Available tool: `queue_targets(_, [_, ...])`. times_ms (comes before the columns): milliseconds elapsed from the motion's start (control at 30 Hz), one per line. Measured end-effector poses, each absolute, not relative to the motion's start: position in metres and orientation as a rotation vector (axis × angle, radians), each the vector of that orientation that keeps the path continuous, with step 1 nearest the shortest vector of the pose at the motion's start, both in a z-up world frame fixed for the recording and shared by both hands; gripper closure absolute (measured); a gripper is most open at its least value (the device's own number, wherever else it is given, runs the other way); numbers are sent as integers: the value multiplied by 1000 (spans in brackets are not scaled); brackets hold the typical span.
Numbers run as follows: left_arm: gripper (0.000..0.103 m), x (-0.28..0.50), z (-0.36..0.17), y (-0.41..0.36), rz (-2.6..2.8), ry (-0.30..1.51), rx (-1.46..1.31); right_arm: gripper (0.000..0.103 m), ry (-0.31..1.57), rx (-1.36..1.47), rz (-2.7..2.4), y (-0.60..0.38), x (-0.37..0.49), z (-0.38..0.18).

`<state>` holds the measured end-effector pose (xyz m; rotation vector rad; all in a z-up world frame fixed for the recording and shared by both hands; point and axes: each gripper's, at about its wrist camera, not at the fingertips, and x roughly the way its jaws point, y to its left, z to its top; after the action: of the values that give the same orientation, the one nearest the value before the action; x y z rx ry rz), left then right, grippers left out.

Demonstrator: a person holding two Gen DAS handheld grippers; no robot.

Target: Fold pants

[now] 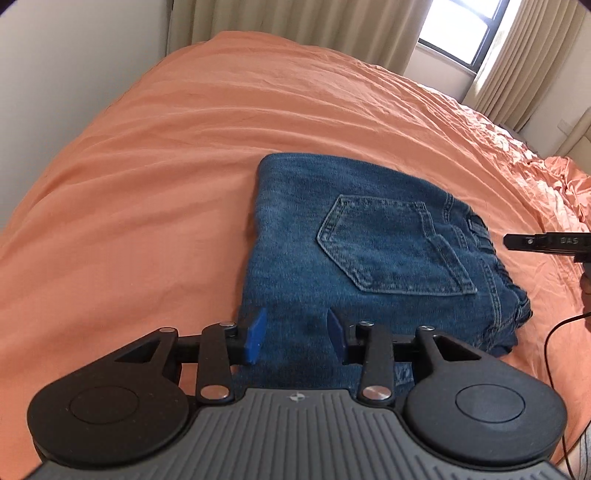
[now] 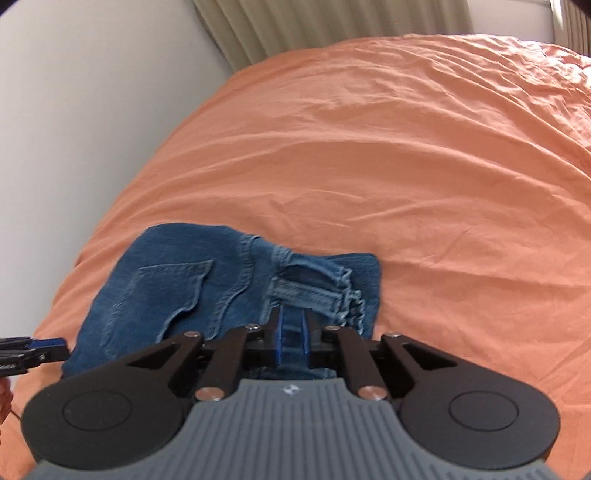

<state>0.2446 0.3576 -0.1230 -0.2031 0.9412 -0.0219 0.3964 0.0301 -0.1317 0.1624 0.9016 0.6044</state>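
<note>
**Left wrist view: folded jeans on the orange bed, both tools over them**

Left wrist view first: the pants [image 1: 354,254], a pair of blue jeans, lie folded into a compact block on the orange bedsheet [image 1: 155,177], toward the near side of the bed. A back pocket faces up, and the gathered waistband bunches along the block's right edge. The left gripper [image 1: 297,336] hangs above the near edge of the denim with its blue pads [image 1: 255,334] standing apart; nothing sits between them, and I cannot tell whether the tips touch the cloth. At the far right edge of this view the black tip of the right gripper [image 1: 546,242] pokes in, just beside the waistband side of the block.

From the right wrist camera, the same jeans [image 2: 177,291] show with the pocket to the left and the puckered waistband and a belt loop right in front of the tool. The right gripper [image 2: 291,328] has its jaws drawn nearly together, only a narrow slot left between the blue pads [image 2: 280,332]. Denim shows through that slot, but the picture is soft there and I cannot say whether cloth is pinched. The left gripper's tip [image 2: 44,349] enters at the left edge, close to the block's near corner.

Beige curtains [image 1: 280,26] hang behind the bed, and a window [image 1: 465,29] lets in daylight at the upper right.
</note>
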Motion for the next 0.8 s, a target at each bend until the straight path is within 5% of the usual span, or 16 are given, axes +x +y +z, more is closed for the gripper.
queue_targets(233, [71, 225, -156, 342, 10, 1010, -101, 101, 908, 32, 560, 39, 335, -168])
queue_targets(367, [72, 228, -177, 341, 27, 1021, -117, 103, 948, 117, 525, 35, 352, -203])
queue_targets(633, [70, 234, -161, 328, 103, 1026, -82, 101, 1010, 12, 524, 51, 364, -178])
queue_targets(700, [66, 224, -146, 323, 142, 980, -74, 92, 974, -37, 531, 53, 357, -161])
queue_targets(733, [62, 217, -137, 320, 158, 949, -78, 82, 950, -49, 531, 51, 354, -152])
queue_targets(767, [61, 210, -128, 318, 164, 918, -80, 60, 924, -32, 550, 47, 348, -141])
queue_targets(800, [60, 202, -116, 314, 163, 885, -80, 53, 902, -6, 570, 43, 341, -129])
